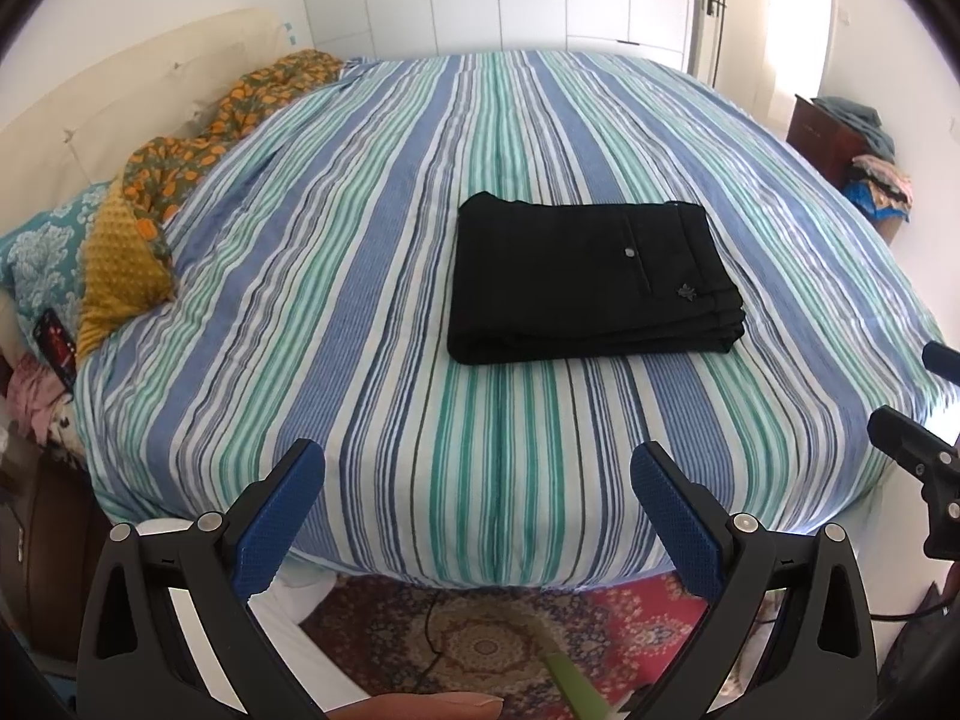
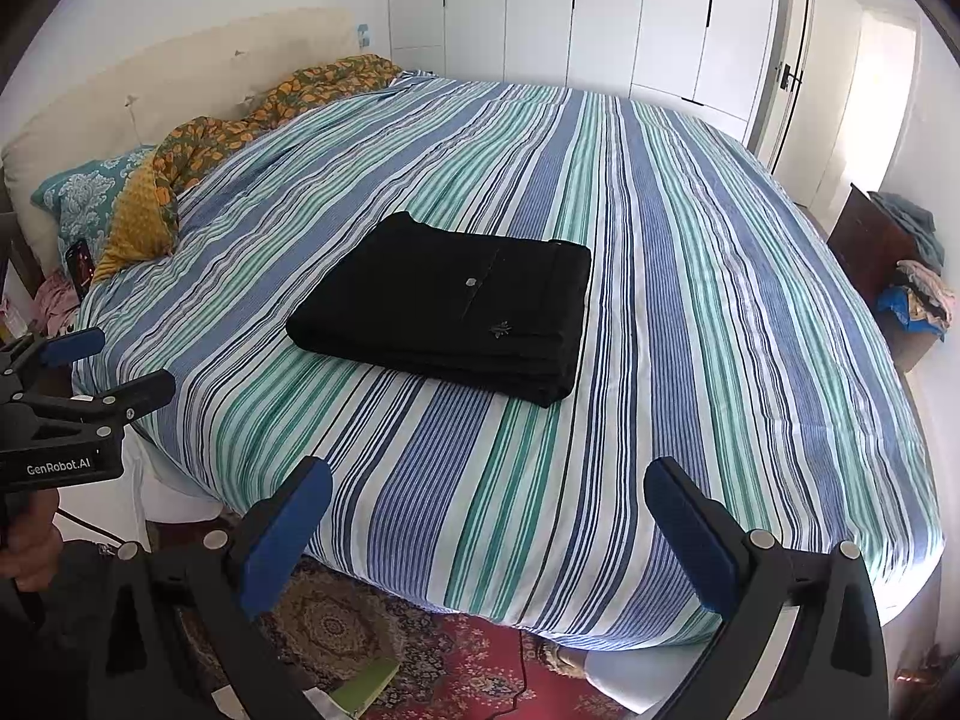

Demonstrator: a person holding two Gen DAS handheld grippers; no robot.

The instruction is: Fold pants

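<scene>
Bed (image 1: 372, 312): carries the pants alone on its blue, green and white striped cover; pillows (image 1: 120, 264) and an orange-patterned quilt (image 1: 264, 96) bunched along the headboard side.
Wooden cabinet (image 1: 822, 138): topped with a heap of loose clothes at the far right wall.
Pants (image 1: 588, 282): black, folded into a compact stacked rectangle, several layers visible at the near edge; lying flat near the middle of the bed, waistband to the right, pocket button and small emblem facing up.
Left gripper (image 1: 477, 468): jaws spread wide, blue pads empty, hanging over the near bed edge, well short of the pants, touching nothing.
Right gripper (image 2: 486, 486): likewise wide apart and empty, above the foot of the bed, clear of the fabric.
Rug (image 2: 456, 654): red patterned, on the floor below both tools.
</scene>
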